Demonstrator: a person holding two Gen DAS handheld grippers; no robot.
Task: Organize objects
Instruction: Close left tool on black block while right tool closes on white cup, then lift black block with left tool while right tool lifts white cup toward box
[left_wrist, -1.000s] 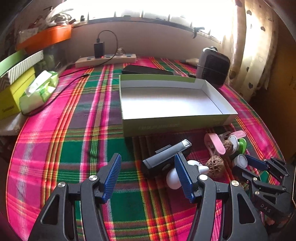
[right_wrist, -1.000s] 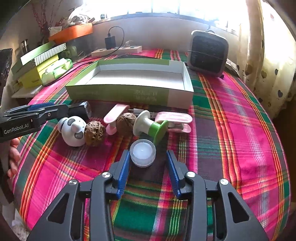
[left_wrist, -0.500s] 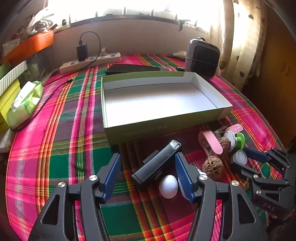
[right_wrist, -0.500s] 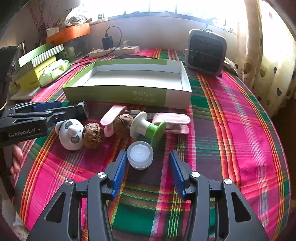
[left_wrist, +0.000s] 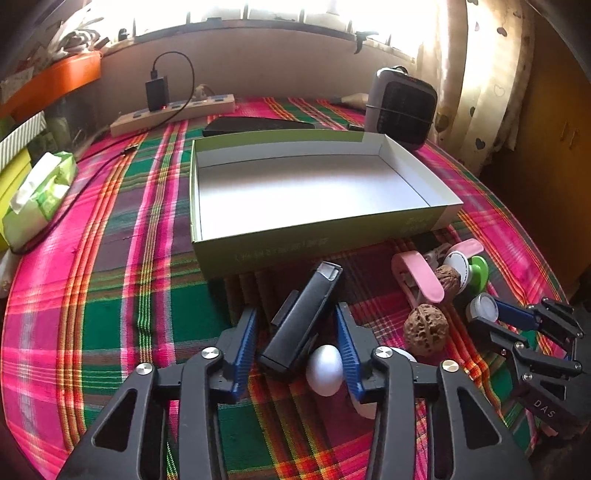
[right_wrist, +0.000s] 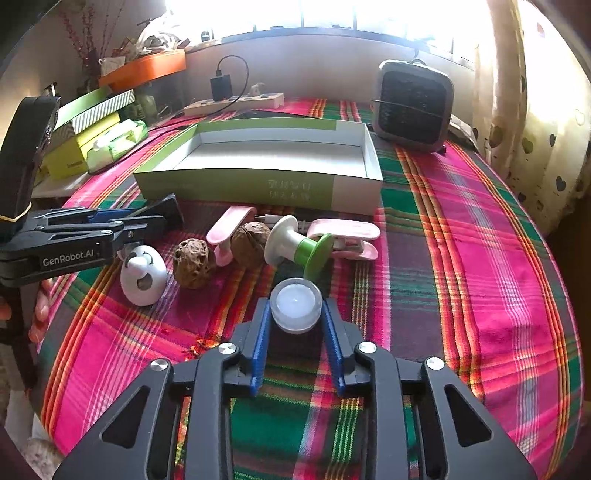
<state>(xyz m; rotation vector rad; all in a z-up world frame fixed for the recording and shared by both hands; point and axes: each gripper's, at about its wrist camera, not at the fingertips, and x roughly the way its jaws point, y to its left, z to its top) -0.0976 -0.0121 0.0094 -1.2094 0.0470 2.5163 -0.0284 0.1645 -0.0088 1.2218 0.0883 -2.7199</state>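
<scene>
An empty green box (left_wrist: 258, 247) (right_wrist: 236, 188) lies on the plaid tablecloth. My left gripper (left_wrist: 295, 325) is open around a black rectangular device (left_wrist: 303, 317), with a white egg-shaped toy (left_wrist: 325, 369) (right_wrist: 142, 275) by its right finger. My right gripper (right_wrist: 295, 310) is shut on a small clear tealight (right_wrist: 295, 304) (left_wrist: 482, 306) resting on the cloth. Two walnuts (right_wrist: 194, 262) (right_wrist: 249, 243), pink clips (right_wrist: 343, 236) and a white-green spool (right_wrist: 299, 247) lie in front of the box.
A grey fan heater (right_wrist: 413, 107) stands at the back right. A power strip with charger (left_wrist: 173, 114), a tissue pack (left_wrist: 37, 195) and stacked boxes (right_wrist: 81, 147) sit at the back left. A curtain (right_wrist: 532, 110) hangs on the right.
My left gripper moved forward so the black device now sits between its fingers. My right gripper closed in on the tealight.
</scene>
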